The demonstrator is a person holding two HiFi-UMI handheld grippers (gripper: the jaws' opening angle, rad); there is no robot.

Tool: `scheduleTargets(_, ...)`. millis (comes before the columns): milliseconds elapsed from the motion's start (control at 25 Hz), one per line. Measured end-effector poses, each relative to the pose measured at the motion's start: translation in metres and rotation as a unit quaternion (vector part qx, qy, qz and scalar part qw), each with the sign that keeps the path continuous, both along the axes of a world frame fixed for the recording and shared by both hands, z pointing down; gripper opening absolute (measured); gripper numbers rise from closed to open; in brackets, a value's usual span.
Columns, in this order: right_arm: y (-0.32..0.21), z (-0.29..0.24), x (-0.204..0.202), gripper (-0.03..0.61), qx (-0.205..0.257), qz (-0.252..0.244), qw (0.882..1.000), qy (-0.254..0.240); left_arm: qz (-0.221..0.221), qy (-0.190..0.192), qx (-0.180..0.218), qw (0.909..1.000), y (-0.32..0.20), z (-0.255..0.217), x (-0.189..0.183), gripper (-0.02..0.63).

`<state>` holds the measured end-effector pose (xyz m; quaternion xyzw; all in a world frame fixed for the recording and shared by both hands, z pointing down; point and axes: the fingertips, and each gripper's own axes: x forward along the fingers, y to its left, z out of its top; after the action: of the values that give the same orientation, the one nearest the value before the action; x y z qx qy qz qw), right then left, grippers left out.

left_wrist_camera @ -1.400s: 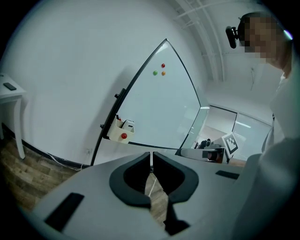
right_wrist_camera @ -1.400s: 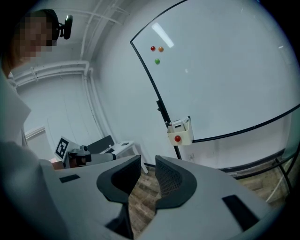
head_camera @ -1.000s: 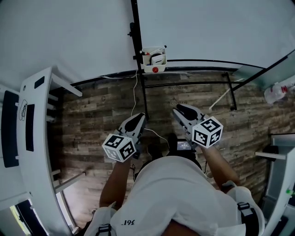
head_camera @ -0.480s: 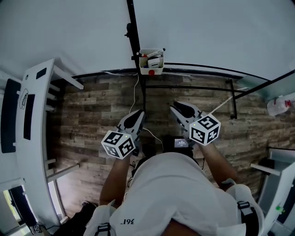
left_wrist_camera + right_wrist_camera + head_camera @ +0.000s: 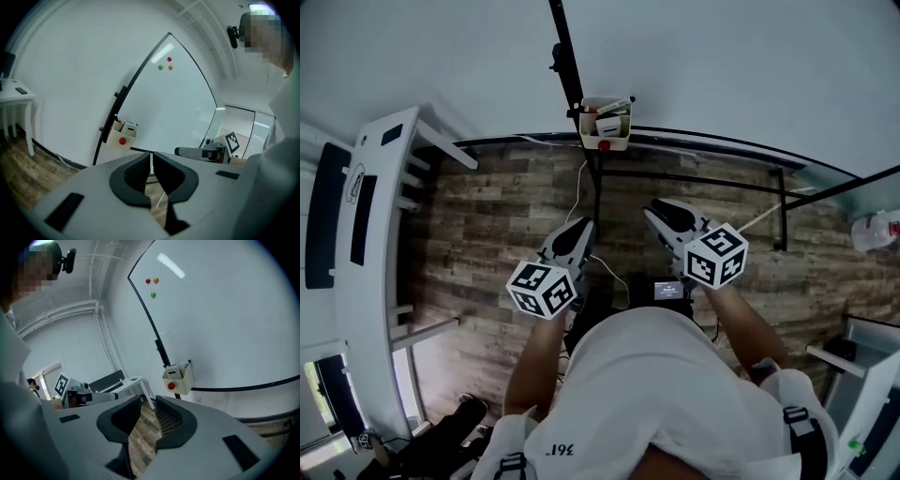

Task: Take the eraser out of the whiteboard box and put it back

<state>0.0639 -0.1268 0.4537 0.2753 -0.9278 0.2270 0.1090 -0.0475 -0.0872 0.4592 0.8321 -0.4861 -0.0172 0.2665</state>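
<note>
The cream whiteboard box with a red dot hangs on the black frame of the whiteboard. A white eraser and markers stand in it. In the left gripper view the box and the eraser lie ahead to the left. In the right gripper view the box is ahead to the right. My left gripper is shut and empty. My right gripper is open with only floor between its jaws. Both hang over the wooden floor, well short of the box.
A white desk stands at the left. The whiteboard stand's black bars cross the floor below the box, with a white cable beside them. A white bottle sits at the right edge. Coloured magnets dot the board.
Both grippers have drifted a little toward the whiteboard together with the person. The desk at the left has shifted in view. The jaws look unchanged.
</note>
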Motion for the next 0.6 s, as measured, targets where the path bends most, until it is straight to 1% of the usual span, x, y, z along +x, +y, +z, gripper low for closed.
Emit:
scheduleTargets(240, -0.004, 0.000, 0.000, 0.101, 0.001, 0.022, 1.000, -0.001, 0.019, 0.005, -0.007, 0.9998, 0.000, 0.001, 0.001, 0.008)
scheduleTargets(400, -0.004, 0.003, -0.004, 0.101, -0.001, 0.039, 0.999, 0.002, 0.032, 0.008, -0.006, 0.9994, -0.002, 0.000, -0.006, 0.008)
scheduleTargets(600, 0.000, 0.008, -0.011, 0.101, -0.002, 0.048, 0.999, 0.011, 0.036, 0.010, -0.005, 0.9993, -0.001, 0.004, -0.018, 0.008)
